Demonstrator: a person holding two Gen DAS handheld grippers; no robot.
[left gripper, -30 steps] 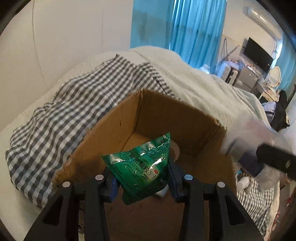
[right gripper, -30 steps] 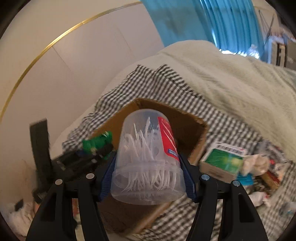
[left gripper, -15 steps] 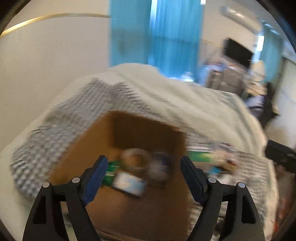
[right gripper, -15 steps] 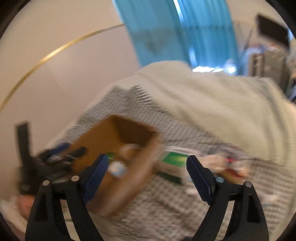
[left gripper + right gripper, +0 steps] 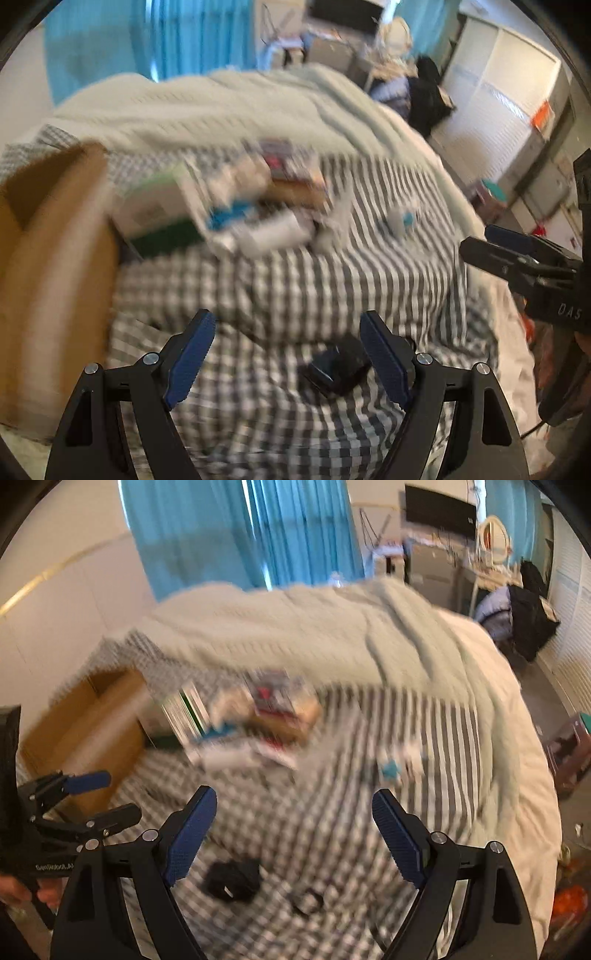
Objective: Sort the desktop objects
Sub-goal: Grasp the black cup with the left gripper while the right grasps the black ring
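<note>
Both grippers have let go: the left gripper (image 5: 286, 354) no longer holds the green packet, nor the right gripper (image 5: 293, 834) its jar (jaws spread), and the cardboard box (image 5: 51, 266) has slid toward 9 o'clock.

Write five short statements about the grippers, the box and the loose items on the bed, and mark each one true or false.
1. The left gripper is open and empty. True.
2. The right gripper grips a clear jar. False: it is open and holds nothing.
3. The cardboard box sits left of the clutter pile. True.
4. A black object lies on the checked cloth. True.
5. The curtains are red. False: they are blue.
</note>
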